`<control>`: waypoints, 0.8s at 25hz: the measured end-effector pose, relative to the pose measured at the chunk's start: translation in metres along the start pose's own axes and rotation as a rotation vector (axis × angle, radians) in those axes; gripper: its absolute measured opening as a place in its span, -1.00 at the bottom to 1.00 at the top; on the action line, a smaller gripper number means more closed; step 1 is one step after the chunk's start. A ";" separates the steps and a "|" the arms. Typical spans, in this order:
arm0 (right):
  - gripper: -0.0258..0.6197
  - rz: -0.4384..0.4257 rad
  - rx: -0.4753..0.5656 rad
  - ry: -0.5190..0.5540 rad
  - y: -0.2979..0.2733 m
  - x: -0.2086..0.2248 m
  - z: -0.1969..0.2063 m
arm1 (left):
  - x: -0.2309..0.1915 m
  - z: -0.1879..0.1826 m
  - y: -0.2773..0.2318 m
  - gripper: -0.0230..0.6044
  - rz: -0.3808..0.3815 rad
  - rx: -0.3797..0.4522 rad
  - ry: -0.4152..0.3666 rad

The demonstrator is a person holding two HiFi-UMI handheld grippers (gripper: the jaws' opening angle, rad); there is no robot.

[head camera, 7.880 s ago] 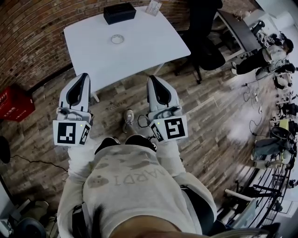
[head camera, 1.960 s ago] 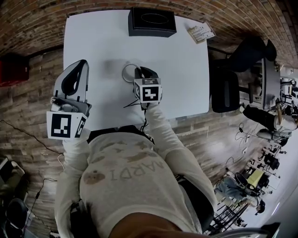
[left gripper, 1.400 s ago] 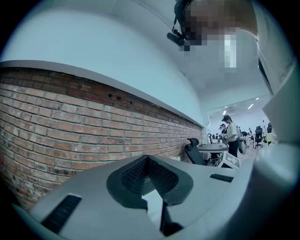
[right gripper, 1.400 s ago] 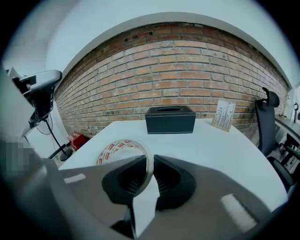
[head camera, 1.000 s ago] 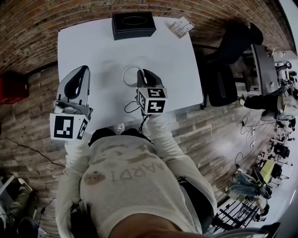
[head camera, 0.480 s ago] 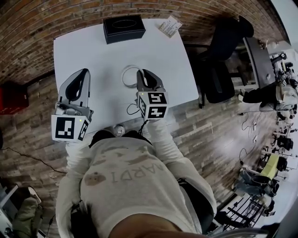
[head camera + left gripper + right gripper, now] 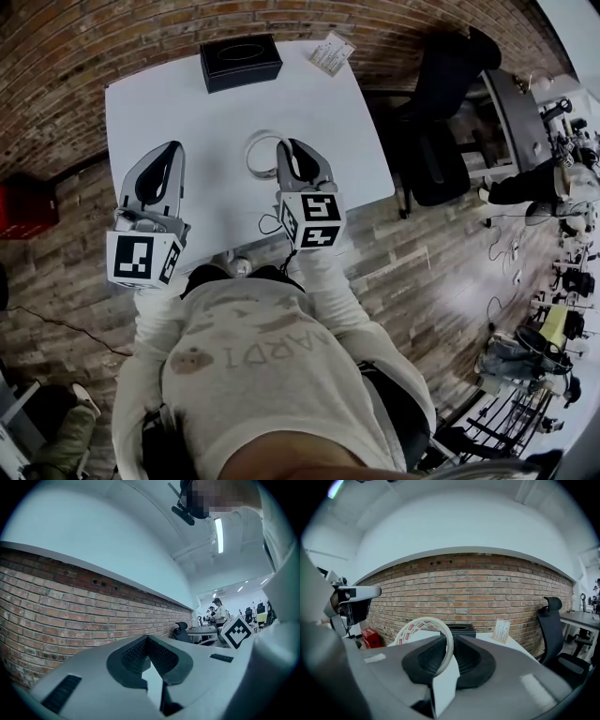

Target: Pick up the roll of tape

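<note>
The roll of tape is a thin white ring with red print, held up over the white table. My right gripper is shut on the ring's right rim. In the right gripper view the roll of tape stands on edge, with the right gripper pinching its rim between the dark pads. My left gripper hangs over the table's left front part, apart from the tape. In its own view the left gripper has its tips touching and nothing between them.
A black box and a small printed card stand at the table's far edge by the brick wall. A black office chair stands to the right of the table. A red crate sits on the wooden floor to the left.
My right gripper has risen toward the camera with the tape ring in it. The left gripper has shifted slightly and stays shut.
</note>
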State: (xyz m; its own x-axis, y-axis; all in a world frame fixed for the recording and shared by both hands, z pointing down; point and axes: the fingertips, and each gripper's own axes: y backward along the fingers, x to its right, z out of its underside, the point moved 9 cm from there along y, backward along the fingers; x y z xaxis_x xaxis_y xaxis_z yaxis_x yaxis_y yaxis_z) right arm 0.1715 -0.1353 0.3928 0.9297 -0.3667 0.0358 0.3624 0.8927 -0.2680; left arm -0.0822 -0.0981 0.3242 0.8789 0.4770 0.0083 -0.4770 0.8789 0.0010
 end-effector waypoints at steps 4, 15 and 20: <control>-0.73 0.006 0.041 0.008 0.012 0.003 -0.009 | 0.008 -0.003 -0.001 -0.91 0.007 0.001 -0.005; -0.73 0.028 0.125 0.022 0.045 0.012 -0.025 | 0.028 -0.010 0.002 -0.91 0.025 0.013 -0.013; -0.73 0.036 0.162 0.033 0.057 0.013 -0.030 | 0.034 -0.012 0.005 -0.91 0.028 0.015 -0.012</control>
State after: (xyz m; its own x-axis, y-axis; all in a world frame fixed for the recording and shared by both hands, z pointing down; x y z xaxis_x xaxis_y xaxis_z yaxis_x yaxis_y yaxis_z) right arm 0.2017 -0.0974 0.3490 0.9404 -0.3401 -0.0032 0.3377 0.9349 -0.1095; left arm -0.0548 -0.0779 0.3122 0.8651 0.5012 0.0206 -0.5015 0.8650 0.0151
